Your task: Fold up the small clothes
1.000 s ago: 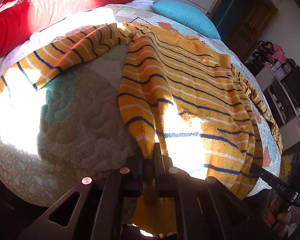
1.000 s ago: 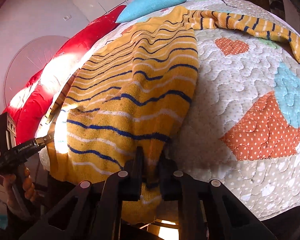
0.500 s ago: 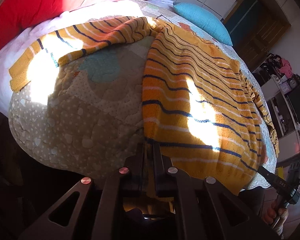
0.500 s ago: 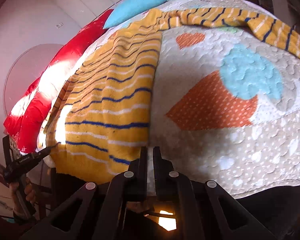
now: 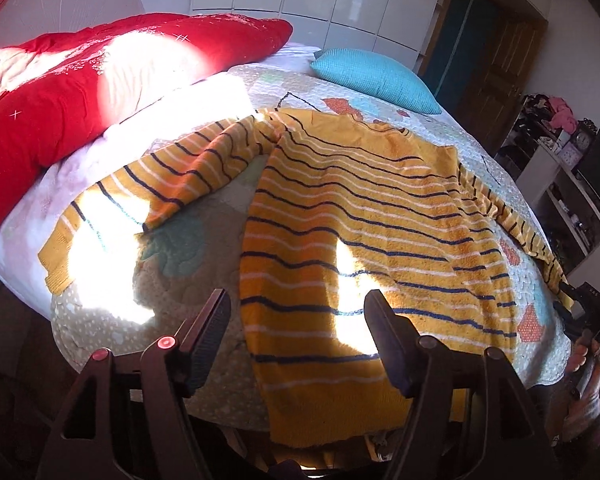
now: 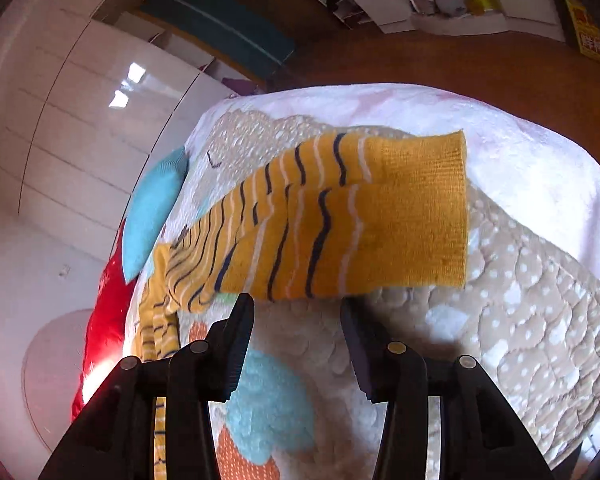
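The bed (image 5: pixel 100 320) takes up most of the room, its patchwork quilt (image 6: pixel 540 340) in hard sunlight, a red duvet (image 5: pixel 80 92) heaped at the far left and a blue pillow (image 5: pixel 374 80) at the far end. Spread flat across the quilt lies the striped yellow sweater (image 5: pixel 360 220) — body running from the near edge toward the pillow, hem hanging a little over the near side, one sleeve flung out to each side.

The left gripper (image 5: pixel 298 334) hovers at the near edge over the hem, its fingers wide apart and holding nothing. The right gripper (image 6: pixel 296 334) is likewise spread and empty, out by the right sleeve (image 6: pixel 340 220).

That sleeve is what the next move looks to turn on. It lies just beyond the right fingers, its long axis crossing in front of them, the plain cuff (image 6: pixel 424 212) at the right end and the shoulder off to the left. The right hand is much the nearer — I'd guess it closes on the sleeve near the cuff and carries it back across the body.
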